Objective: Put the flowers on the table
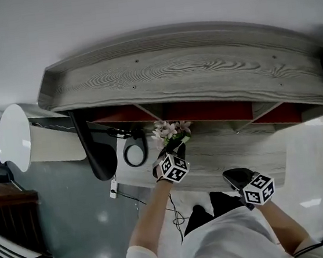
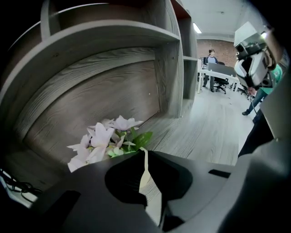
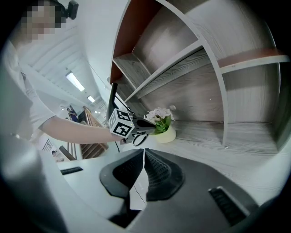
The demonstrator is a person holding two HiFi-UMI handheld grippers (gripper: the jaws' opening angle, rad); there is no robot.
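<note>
A small bunch of pale pink flowers (image 1: 170,131) with green leaves stands in a cream pot (image 3: 167,134) on the grey wooden table (image 1: 228,152), under the shelf unit. My left gripper (image 1: 175,145) is right at the pot. In the left gripper view its jaws (image 2: 141,153) are closed on a thin cream sliver that looks like the pot's rim, with the flowers (image 2: 107,139) just beyond. The right gripper view shows the left gripper (image 3: 148,124) reaching over the pot's top. My right gripper (image 1: 234,175) hangs shut and holds nothing at the table's front edge (image 3: 143,152).
A wide grey shelf top (image 1: 183,70) overhangs the table, with upright dividers (image 2: 169,77) behind the pot. A black cable coil (image 1: 134,155) and a dark curved stand (image 1: 97,154) lie left of the flowers. A white round object (image 1: 13,138) sits far left.
</note>
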